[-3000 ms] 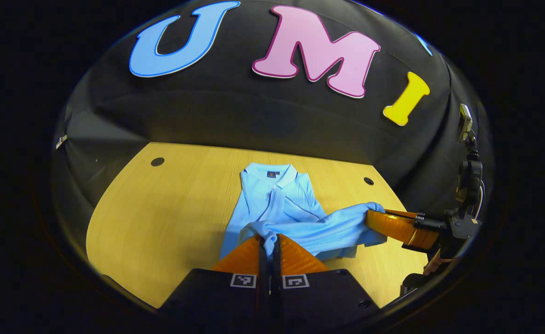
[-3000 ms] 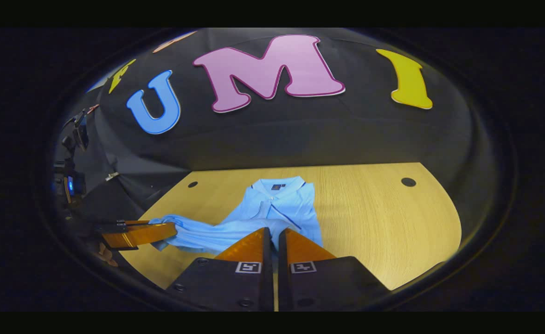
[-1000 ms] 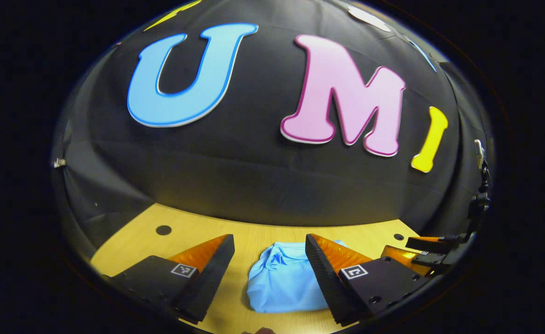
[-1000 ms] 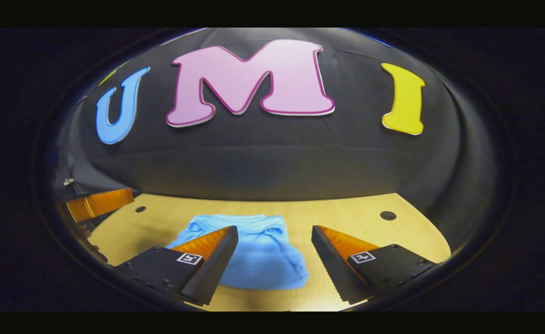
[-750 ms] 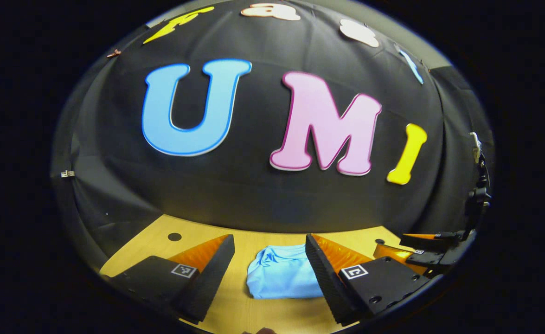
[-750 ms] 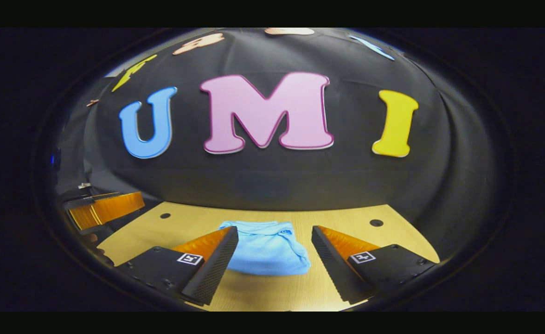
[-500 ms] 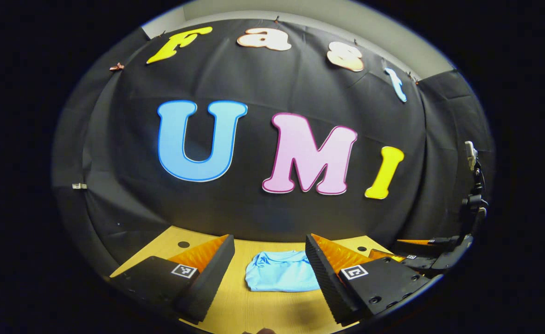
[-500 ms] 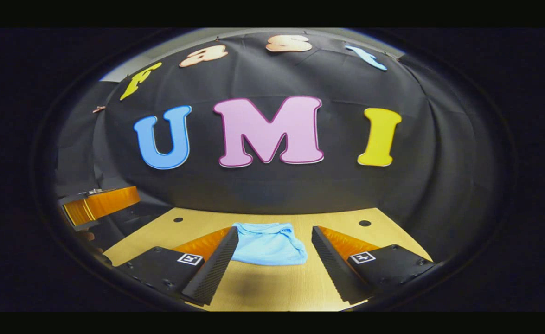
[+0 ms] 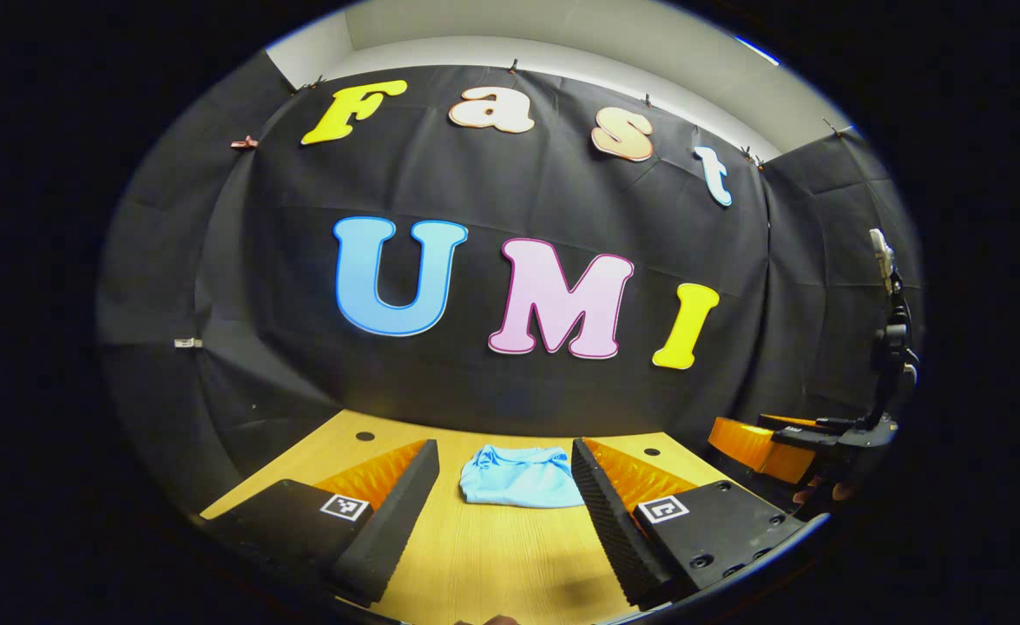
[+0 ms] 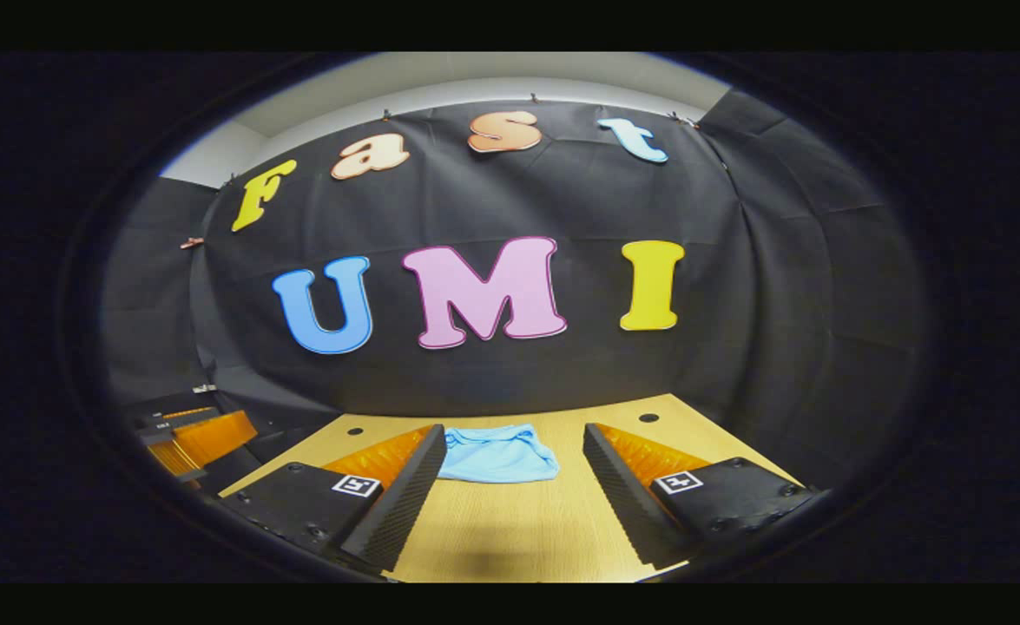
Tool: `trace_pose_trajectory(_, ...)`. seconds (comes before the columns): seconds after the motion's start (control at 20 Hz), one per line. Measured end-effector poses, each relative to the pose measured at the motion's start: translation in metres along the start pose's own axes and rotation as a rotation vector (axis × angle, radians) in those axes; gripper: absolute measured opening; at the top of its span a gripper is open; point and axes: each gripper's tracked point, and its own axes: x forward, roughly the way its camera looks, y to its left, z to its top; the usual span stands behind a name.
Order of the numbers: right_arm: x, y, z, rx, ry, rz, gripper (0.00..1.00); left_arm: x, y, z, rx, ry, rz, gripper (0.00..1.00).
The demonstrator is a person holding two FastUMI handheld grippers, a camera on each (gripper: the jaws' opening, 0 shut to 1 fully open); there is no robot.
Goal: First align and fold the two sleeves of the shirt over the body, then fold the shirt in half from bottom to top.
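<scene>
With the shirt [image 9: 520, 476] lying folded on the surface [image 9: 492, 555], keep both wide-open, empty hand-held grippers, left [image 9: 503, 512] and right [image 10: 510, 503], clear of the shirt.

I was in a small booth made for recording, not a home. Black cloth [image 9: 492, 365] hung behind and on both sides like curtains, held up by little clips [image 9: 514, 66] along its top edge. Above the cloth I saw a plain pale wall [image 9: 562, 39]. In front of me was a light wooden table [image 9: 492, 555] with small round holes [image 9: 365, 436] near its back edge. At the side a black stand [image 9: 891, 347] held up a small device. It looked like a test room or a lab.
</scene>
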Motion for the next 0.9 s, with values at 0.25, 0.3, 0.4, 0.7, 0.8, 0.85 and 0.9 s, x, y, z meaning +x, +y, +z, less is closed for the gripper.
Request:
trace_pose_trajectory(0.25,-0.034,0.020,-0.032,-0.055,0.061,0.057,0.98,-0.036,0.000,-0.008,0.003,0.008,0.028,0.97)
trace_pose_trajectory(0.3,-0.036,0.029,-0.034,-0.051,0.071,0.073,0.98,-0.040,0.000,-0.007,0.011,0.008,0.030,0.97)
trace_pose_trajectory(0.4,-0.038,0.042,-0.031,-0.059,0.075,0.100,0.98,-0.045,-0.003,-0.003,0.015,-0.002,0.026,0.97)
trace_pose_trajectory(0.7,-0.035,0.055,-0.016,-0.079,0.039,0.135,0.98,-0.049,-0.010,0.009,0.041,-0.022,0.011,0.97)
trace_pose_trajectory(0.8,-0.032,0.057,-0.011,-0.068,0.031,0.132,0.98,-0.049,-0.009,0.010,0.050,-0.020,0.015,0.97)
trace_pose_trajectory(0.85,-0.031,0.059,-0.009,-0.064,0.027,0.133,0.98,-0.048,-0.008,0.010,0.056,-0.020,0.017,0.97)
trace_pose_trajectory(0.9,-0.030,0.061,-0.007,-0.063,0.026,0.138,0.98,-0.048,-0.006,0.011,0.059,-0.023,0.020,0.97)
